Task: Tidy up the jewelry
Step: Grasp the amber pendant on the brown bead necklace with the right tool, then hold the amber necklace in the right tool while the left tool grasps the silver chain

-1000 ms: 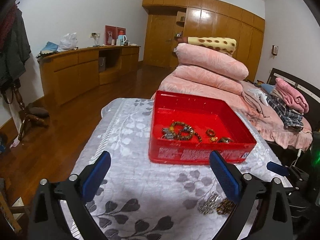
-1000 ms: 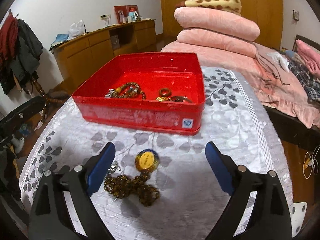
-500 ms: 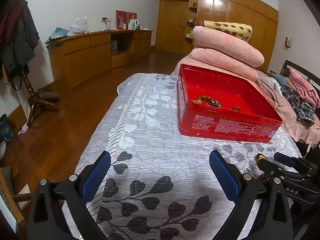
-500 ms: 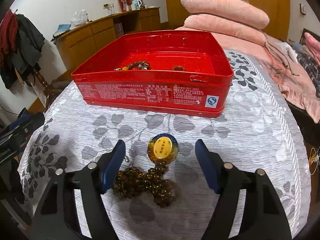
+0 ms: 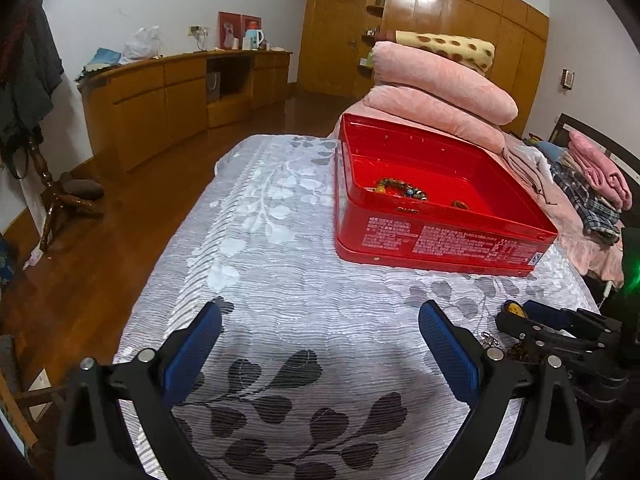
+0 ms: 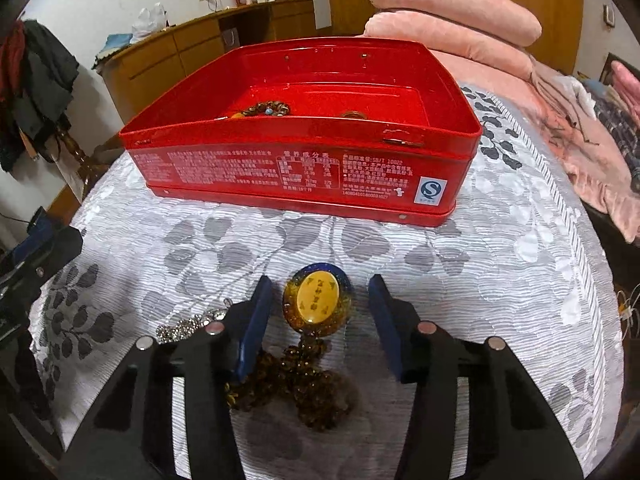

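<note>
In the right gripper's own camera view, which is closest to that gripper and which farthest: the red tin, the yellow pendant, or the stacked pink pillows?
Seen from the right gripper:
1. Yellow pendant, on the cloth right between the open fingers.
2. Red tin, straight ahead, farther along the table.
3. Pink pillows, behind the tin, to the upper right.

Right gripper (image 6: pixel 320 316) around the pendant
Its blue pads stand apart on both sides of the yellow oval pendant (image 6: pixel 318 299), before the red tin (image 6: pixel 304 168).

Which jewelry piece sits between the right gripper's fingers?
The brown beaded necklace with the oval yellow pendant, framed by the open right gripper. The silver chain lies outside; other pieces sit in the red tin.
</note>
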Demonstrator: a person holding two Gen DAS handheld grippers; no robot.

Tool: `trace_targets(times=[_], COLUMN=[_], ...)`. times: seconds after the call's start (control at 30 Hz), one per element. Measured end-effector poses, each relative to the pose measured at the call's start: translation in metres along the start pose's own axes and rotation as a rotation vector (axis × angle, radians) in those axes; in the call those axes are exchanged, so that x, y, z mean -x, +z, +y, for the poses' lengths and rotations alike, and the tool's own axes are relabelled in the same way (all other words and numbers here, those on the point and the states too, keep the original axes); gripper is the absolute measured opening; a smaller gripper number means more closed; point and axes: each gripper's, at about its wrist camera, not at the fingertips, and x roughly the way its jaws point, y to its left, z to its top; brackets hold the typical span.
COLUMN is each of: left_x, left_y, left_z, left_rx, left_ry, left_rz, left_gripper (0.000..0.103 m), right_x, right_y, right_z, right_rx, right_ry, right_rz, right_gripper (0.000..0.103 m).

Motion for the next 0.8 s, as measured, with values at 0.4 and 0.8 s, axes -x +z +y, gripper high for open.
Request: trace_targets(times=[0.4,0.8], left_x=[0.002,-0.012], left_y=[-0.004,-0.019], left_z=[-0.02,-0.074], left_rx=[-0.025,-0.117], left_ry=[-0.045,-0.164], left_rz=[0.017,0.096], left_gripper=[0.097,0.083], right_x=[0.02,0.039], right_y=[-0.008,-0.021], right_z=[-0.02,-0.062], right_rx=[-0.04,-0.114], right_ry=[-0.004,-0.039], right_rz=[-0.019,-0.041], right_gripper=[0.033,0.033])
